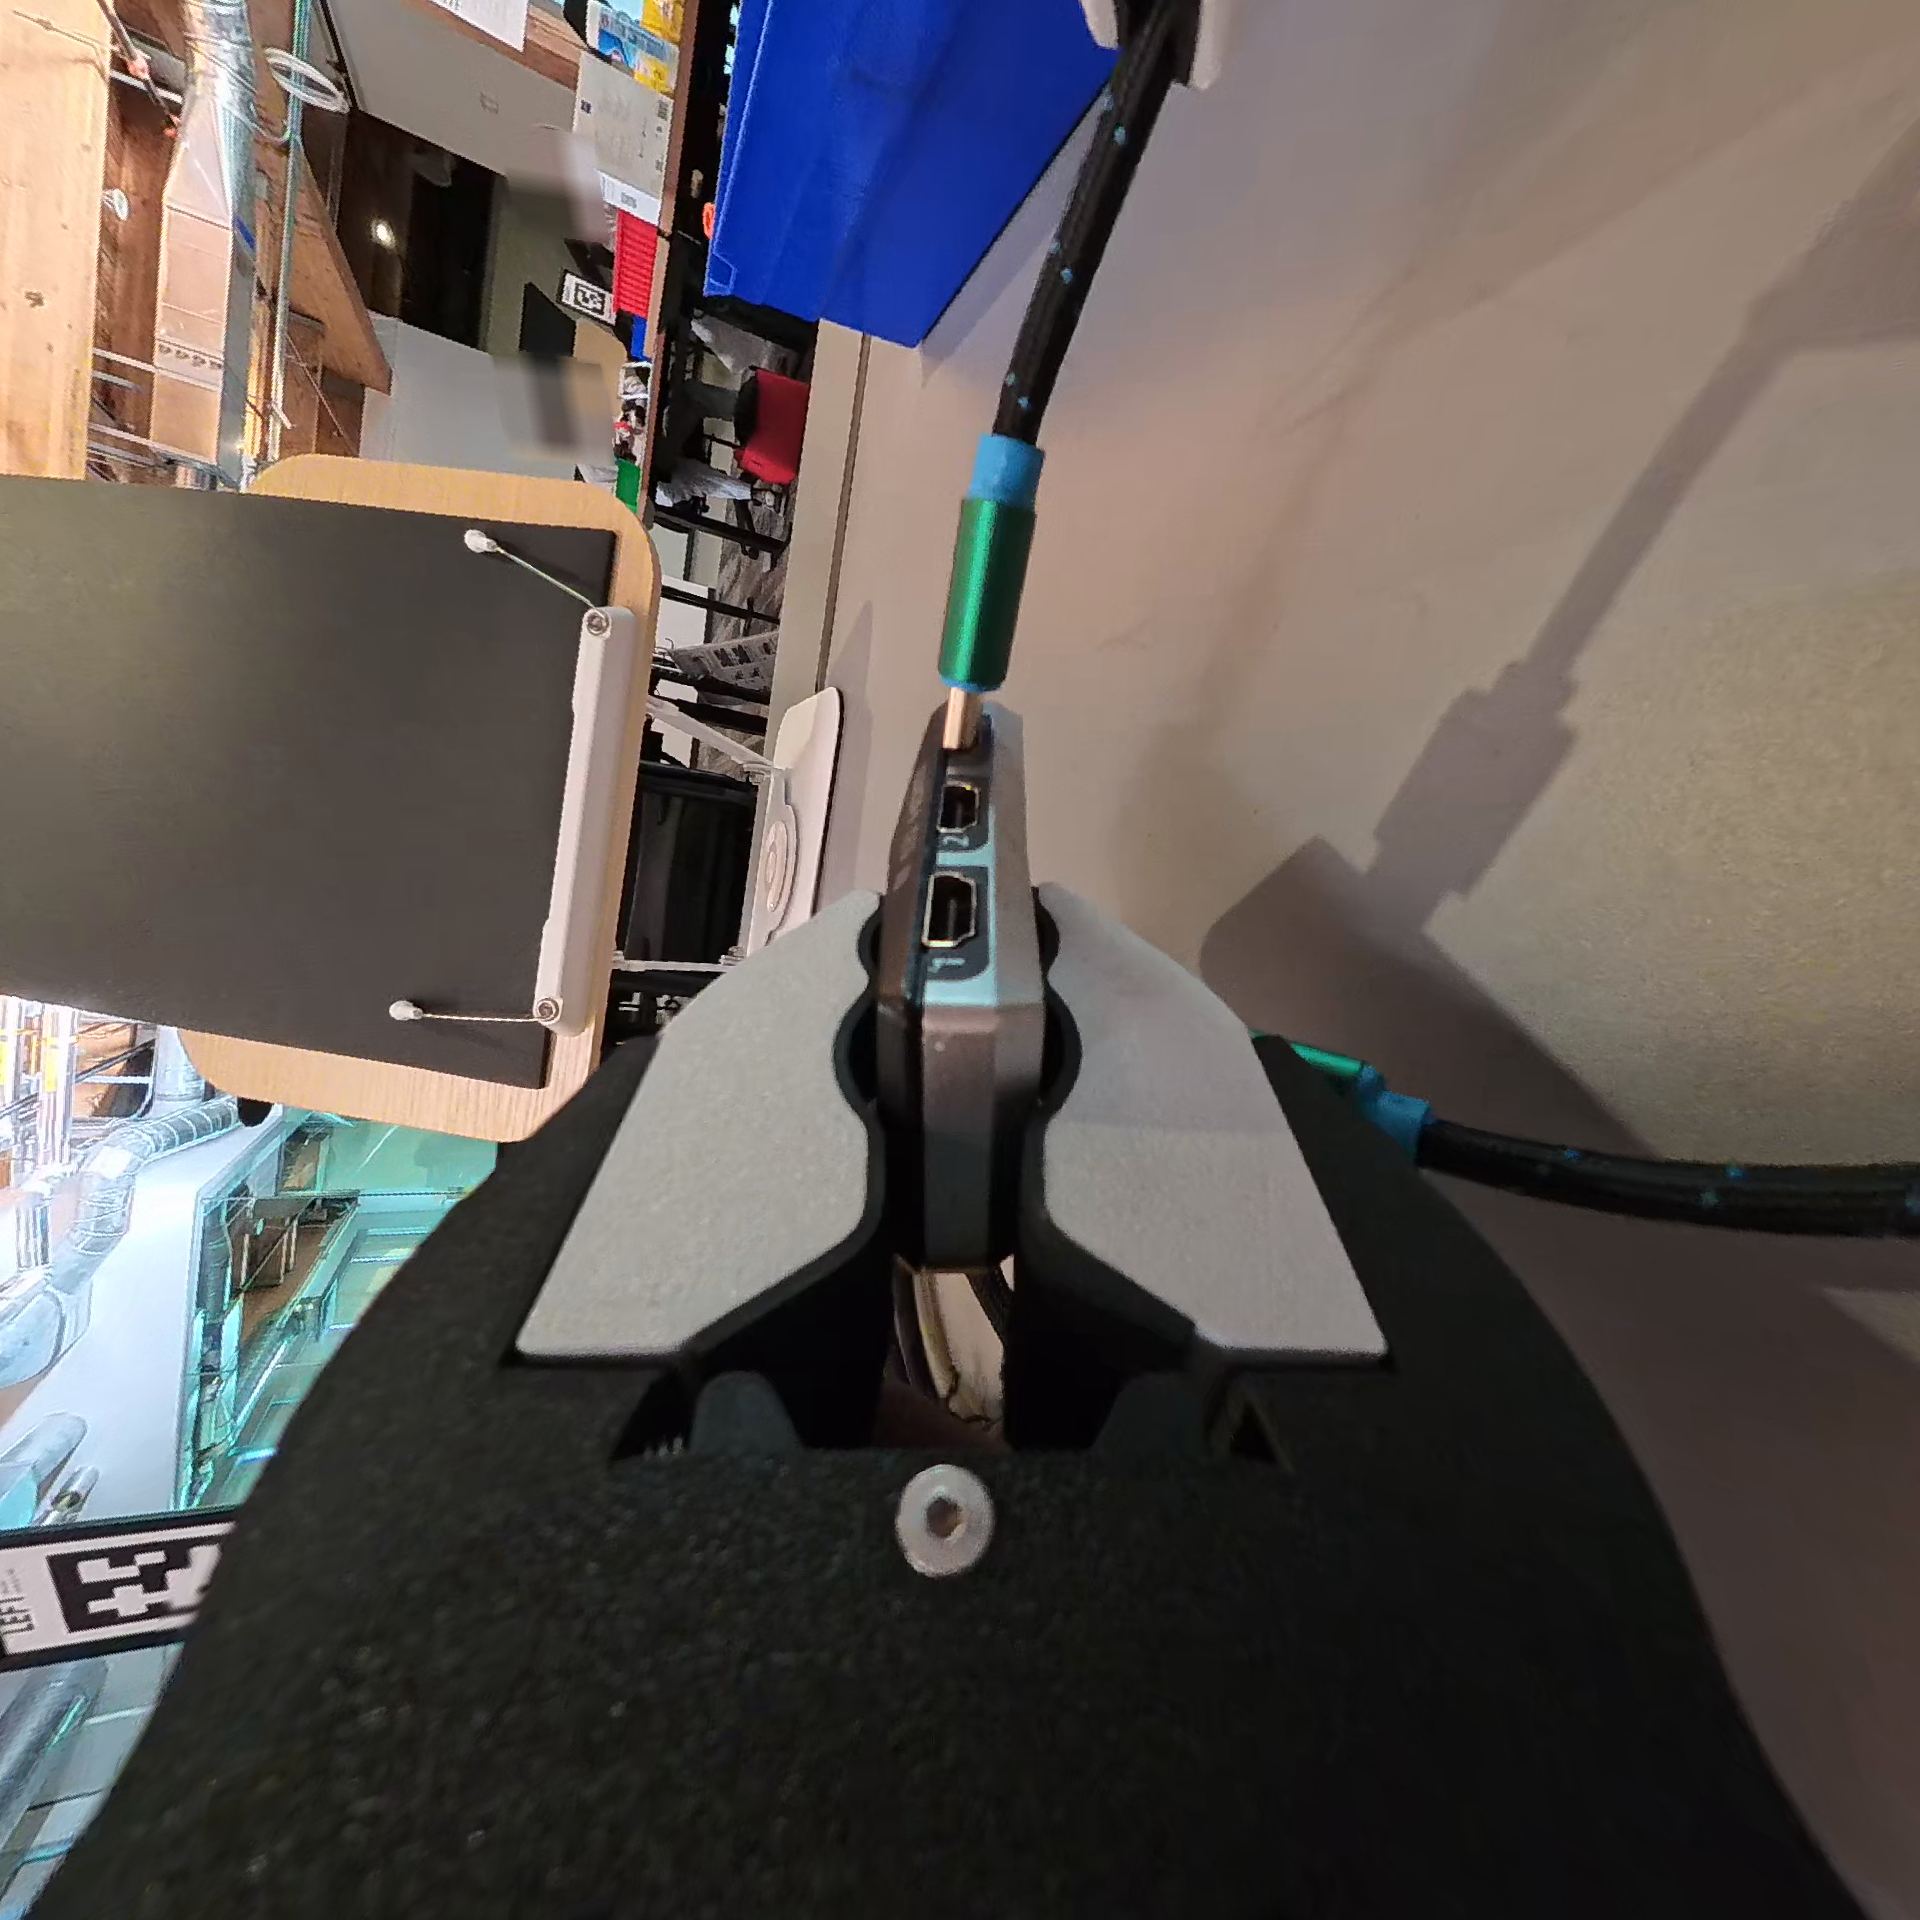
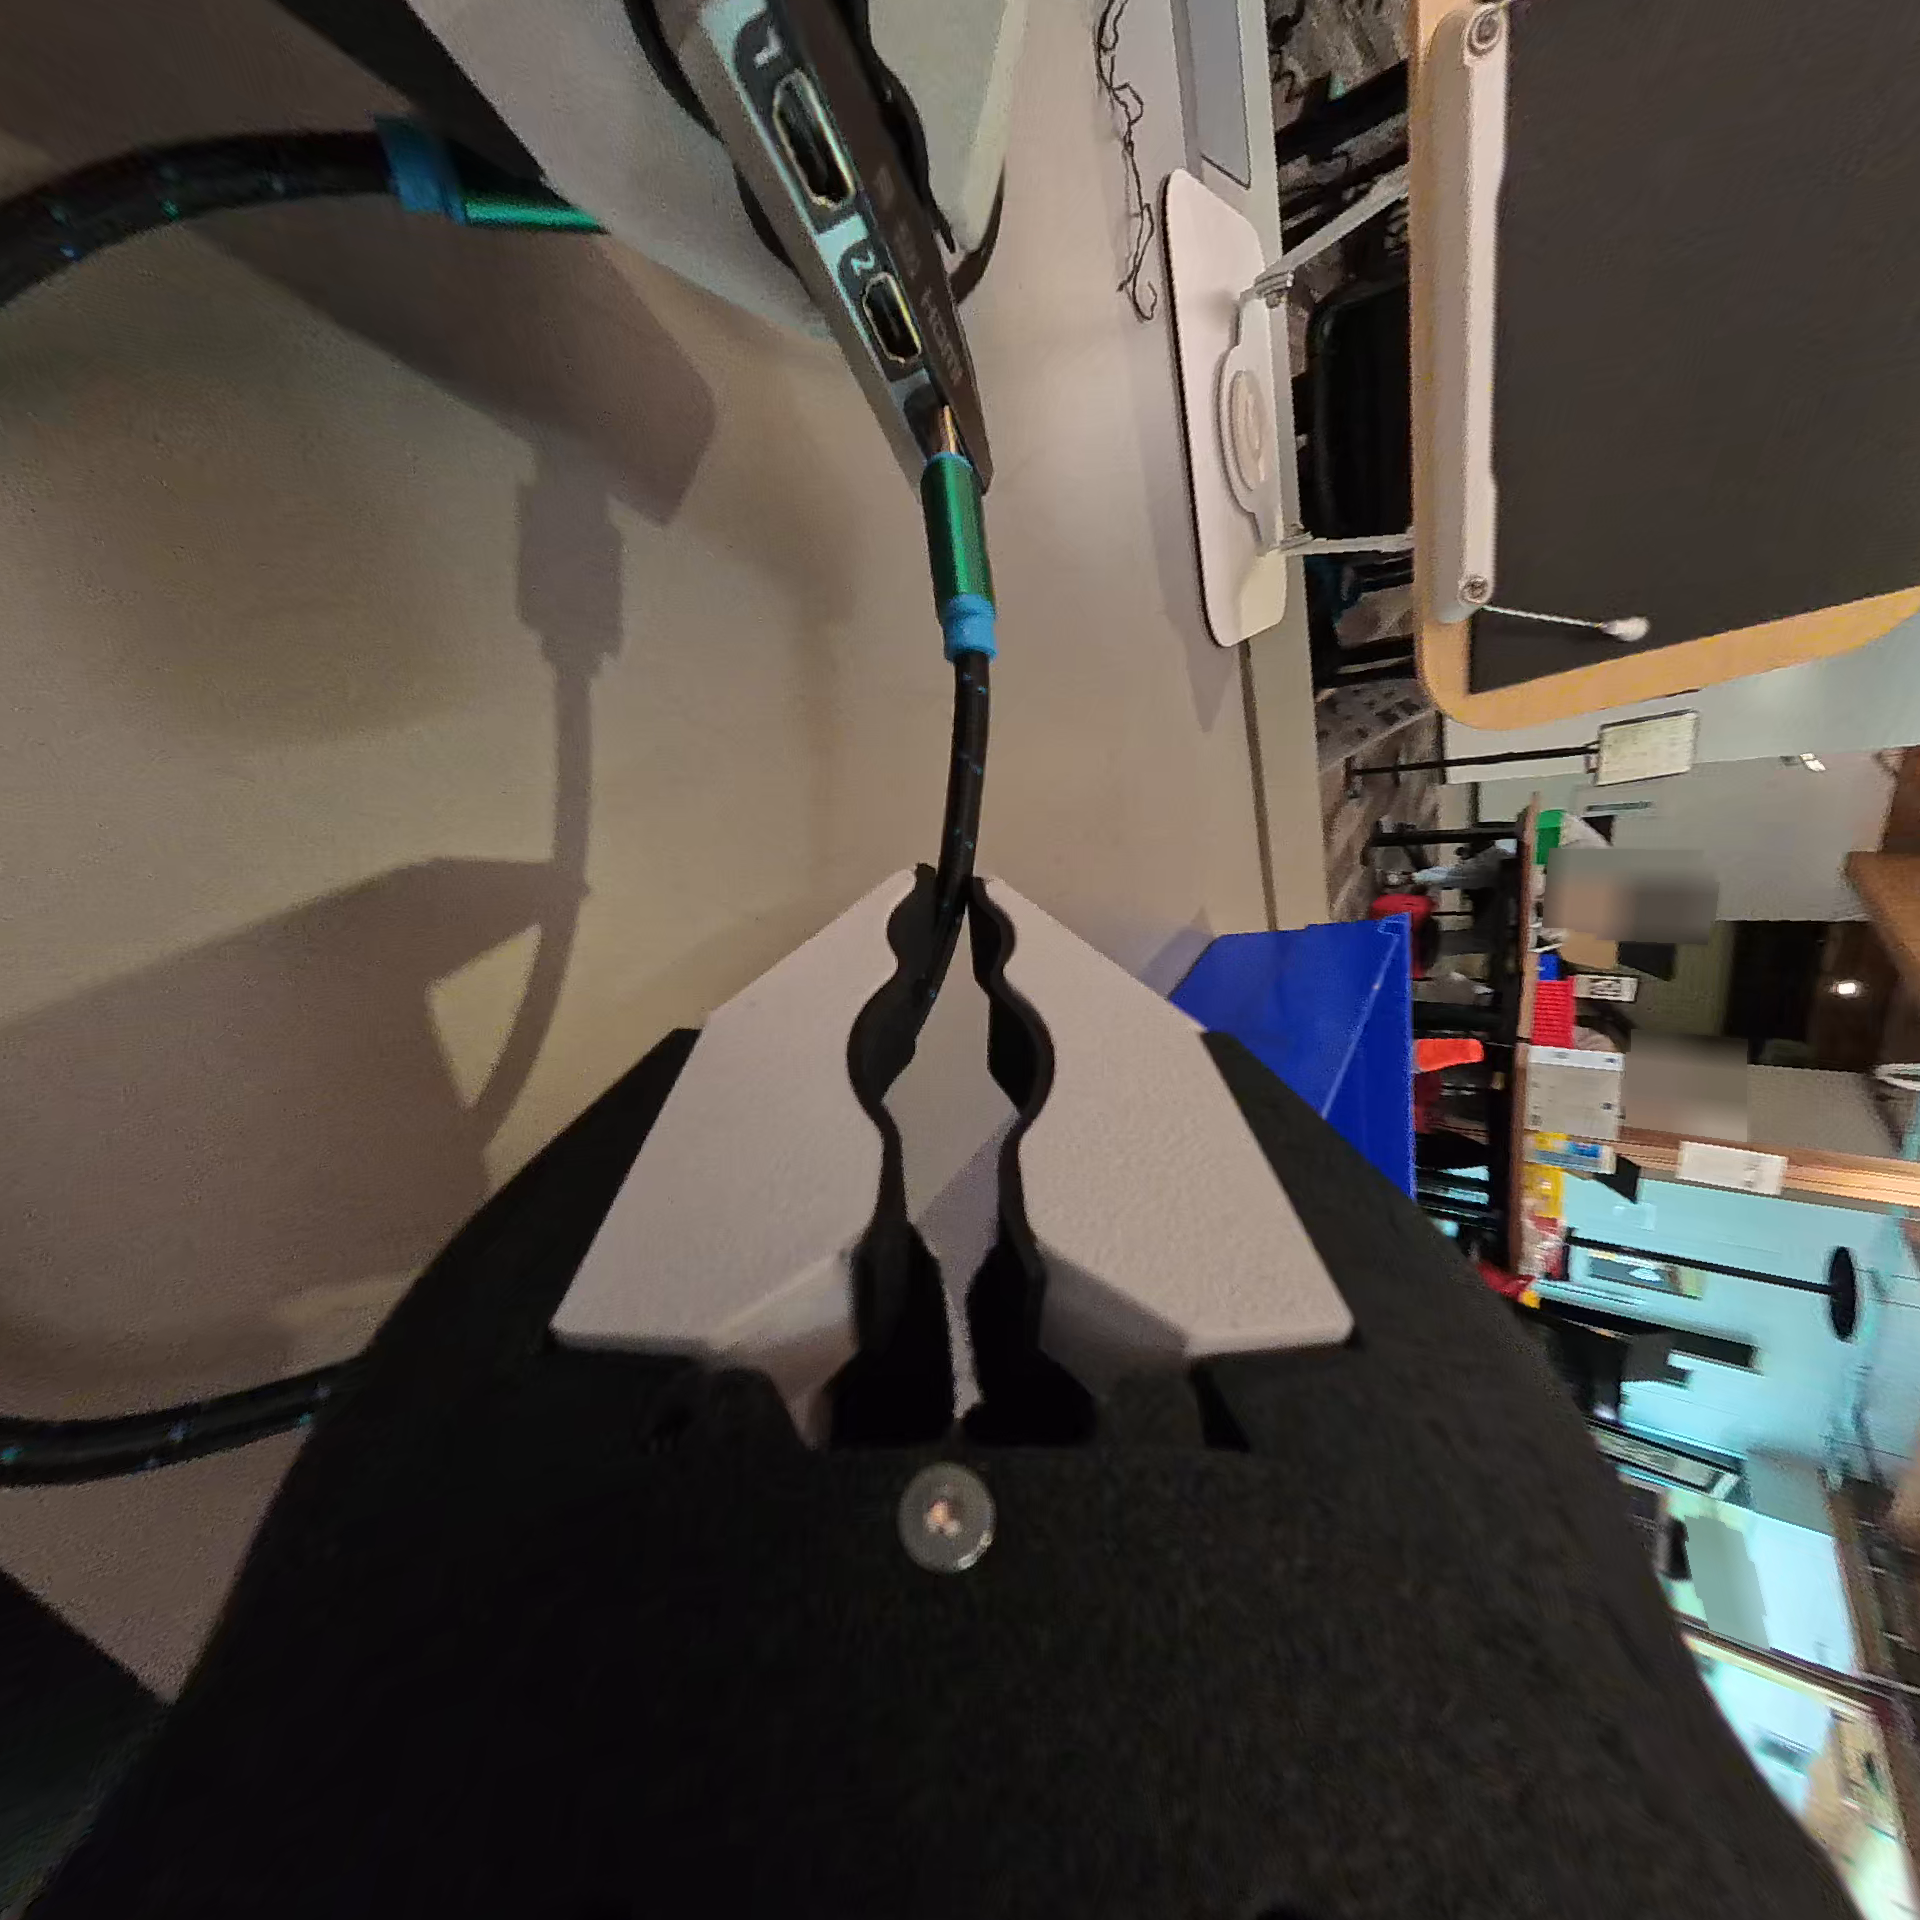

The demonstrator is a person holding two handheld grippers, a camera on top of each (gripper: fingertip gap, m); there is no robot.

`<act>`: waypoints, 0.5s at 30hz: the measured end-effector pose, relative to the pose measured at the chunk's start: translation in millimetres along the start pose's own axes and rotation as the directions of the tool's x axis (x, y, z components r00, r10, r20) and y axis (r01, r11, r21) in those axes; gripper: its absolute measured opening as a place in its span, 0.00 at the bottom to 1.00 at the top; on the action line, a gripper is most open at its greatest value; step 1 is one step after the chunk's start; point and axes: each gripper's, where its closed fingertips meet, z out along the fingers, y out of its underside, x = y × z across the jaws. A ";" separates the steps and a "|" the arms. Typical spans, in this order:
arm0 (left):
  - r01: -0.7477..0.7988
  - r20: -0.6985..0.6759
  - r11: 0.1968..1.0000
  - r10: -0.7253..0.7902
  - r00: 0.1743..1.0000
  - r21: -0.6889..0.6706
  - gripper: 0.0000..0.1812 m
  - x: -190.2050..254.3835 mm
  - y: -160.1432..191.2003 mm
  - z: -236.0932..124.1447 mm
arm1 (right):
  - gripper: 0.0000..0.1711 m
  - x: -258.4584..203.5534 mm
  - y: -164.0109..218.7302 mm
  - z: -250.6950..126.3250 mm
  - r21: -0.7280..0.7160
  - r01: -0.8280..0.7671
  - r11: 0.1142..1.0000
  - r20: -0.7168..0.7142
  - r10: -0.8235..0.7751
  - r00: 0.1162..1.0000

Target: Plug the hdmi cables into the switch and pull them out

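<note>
The left gripper (image 1: 956, 997) clamps the HDMI switch (image 1: 961, 1039). The right gripper (image 2: 951, 935) pinches the braided HDMI cable (image 2: 964, 769), whose green plug (image 2: 958, 545) sits partly inserted in the switch's end port.

The switch's (image 1: 961, 1049) rear end sits hidden between the tongs (image 1: 956, 940).

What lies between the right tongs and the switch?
In the right wrist view, only the held black cable and its green plug span from the right tongs to the switch.

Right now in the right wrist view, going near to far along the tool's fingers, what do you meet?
Right tool shut on the black braided cable → blue collar → green plug shell → metal plug tip at the switch → two empty ports farther along its edge.
</note>
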 end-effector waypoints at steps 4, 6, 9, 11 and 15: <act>-0.001 -0.011 1.000 0.001 1.000 -0.002 0.13 2.0 -0.2 0.3 | 0.03 1.0 2.0 1.3 -0.029 0.078 0.997 -0.047 -0.079 0.996; -0.003 -0.014 1.000 0.003 1.000 -0.005 0.13 3.0 0.5 0.6 | 0.03 0.8 1.5 1.2 -0.035 0.095 0.995 -0.057 -0.097 0.994; 0.000 -0.017 1.000 0.000 1.000 -0.012 0.12 3.2 2.1 0.8 | 0.03 0.9 -1.9 -0.6 -0.013 0.100 0.995 -0.065 -0.100 0.993; -0.003 -0.016 1.000 0.002 1.000 -0.019 0.13 3.4 3.8 1.3 | 0.03 -1.0 -5.1 -2.3 0.030 0.048 0.998 -0.032 -0.047 0.998; 0.004 -0.016 1.000 -0.004 1.000 -0.026 0.13 3.5 5.5 2.3 | 0.03 -0.8 -14.1 -9.6 0.132 -0.086 0.988 0.050 0.080 0.996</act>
